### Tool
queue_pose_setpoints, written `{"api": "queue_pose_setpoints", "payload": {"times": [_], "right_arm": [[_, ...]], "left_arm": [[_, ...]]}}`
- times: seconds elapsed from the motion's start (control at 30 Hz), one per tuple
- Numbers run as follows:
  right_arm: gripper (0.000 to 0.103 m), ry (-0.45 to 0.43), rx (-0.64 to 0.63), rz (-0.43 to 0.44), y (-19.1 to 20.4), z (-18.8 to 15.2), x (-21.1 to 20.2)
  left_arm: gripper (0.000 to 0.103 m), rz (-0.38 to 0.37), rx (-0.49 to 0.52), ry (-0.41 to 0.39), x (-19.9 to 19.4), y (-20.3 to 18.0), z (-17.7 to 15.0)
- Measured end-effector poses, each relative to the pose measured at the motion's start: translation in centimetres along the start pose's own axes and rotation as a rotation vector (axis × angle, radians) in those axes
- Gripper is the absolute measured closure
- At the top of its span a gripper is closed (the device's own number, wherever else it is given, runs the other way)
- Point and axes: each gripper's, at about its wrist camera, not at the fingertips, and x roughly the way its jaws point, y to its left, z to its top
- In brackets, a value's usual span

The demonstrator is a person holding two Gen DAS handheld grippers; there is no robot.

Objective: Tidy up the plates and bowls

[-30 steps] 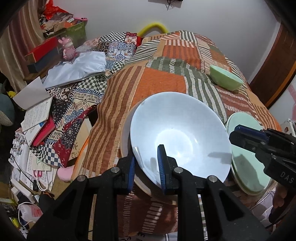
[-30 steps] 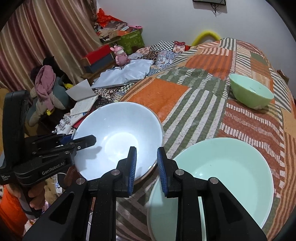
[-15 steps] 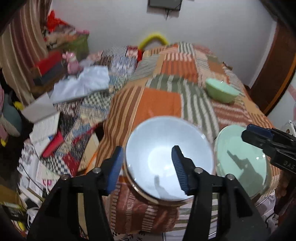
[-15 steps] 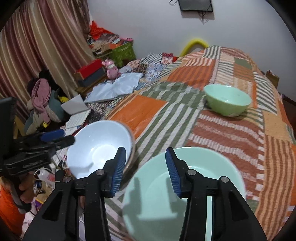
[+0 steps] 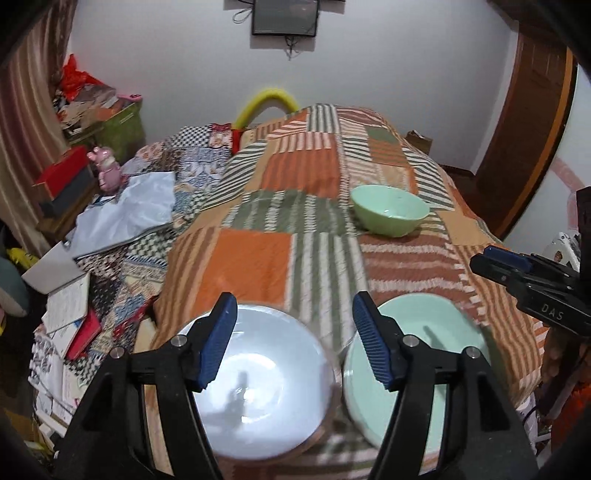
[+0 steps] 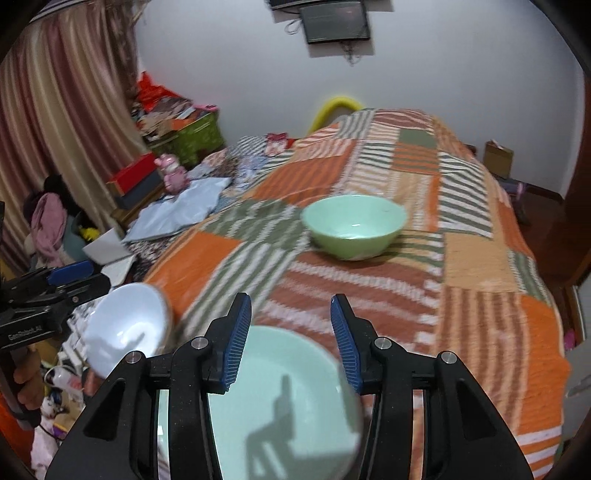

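Note:
A white bowl (image 5: pixel 258 384) sits at the near edge of the patchwork bed (image 5: pixel 306 206), on a brownish plate rim. A pale green plate (image 5: pixel 424 362) lies beside it on the right. A green bowl (image 5: pixel 389 214) stands farther back on the bed. My left gripper (image 5: pixel 291 343) is open and empty, above and behind the white bowl. My right gripper (image 6: pixel 290 339) is open and empty, above the green plate (image 6: pixel 280 406). In the right wrist view the white bowl (image 6: pixel 125 328) is at the left and the green bowl (image 6: pixel 352 225) is ahead. The right gripper shows at the right edge of the left wrist view.
Books, papers and patterned cloths (image 5: pixel 122 229) are heaped left of the bed. A pink toy (image 5: pixel 107 173) and boxes stand by the striped curtain (image 6: pixel 55 129). A wooden door (image 5: pixel 532 122) is at the right. A screen (image 6: pixel 332 22) hangs on the back wall.
Both grippers opened and let go: the left released the white bowl, the right the green plate. Both pulled back and up, so the dishes look smaller and lower.

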Motion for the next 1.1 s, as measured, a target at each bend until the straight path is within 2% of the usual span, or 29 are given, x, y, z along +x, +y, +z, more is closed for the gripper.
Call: {"api": "queue_pose_setpoints", "payload": {"times": [0.13, 0.3, 0.47, 0.6, 0.77, 1.0, 1.1], "right_arm": [[0.062, -0.001, 0.027, -0.036, -2.5, 0.8, 0.3], [0.062, 0.003, 0.066, -0.058, -5.8, 2.3, 1.5], [0.062, 0.018, 0.086, -0.067, -8.0, 3.8, 3.9], [0.062, 0.061, 0.118, -0.066, -9.5, 4.7, 6.6], [0.062, 0.110, 0.139, -0.058, -10.8, 5.3, 9.8], [0.062, 0.159, 0.118, -0.063, -11.0, 6.1, 13.4], [0.068, 0.193, 0.099, -0.045, -10.5, 6.1, 14.8]], "left_arm": [[0.038, -0.007, 0.013, 0.014, 1.8, -1.8, 2.0], [0.032, -0.003, 0.034, 0.015, 3.9, -3.4, 4.4], [0.031, -0.010, 0.045, 0.029, 6.6, -4.3, 6.2], [0.031, -0.012, 0.050, 0.059, 9.5, -4.6, 7.3], [0.031, -0.010, 0.071, 0.102, 12.8, -4.9, 7.9], [0.031, -0.028, 0.101, 0.123, 15.2, -5.3, 8.0], [0.031, -0.030, 0.115, 0.112, 15.4, -5.5, 8.1]]}}
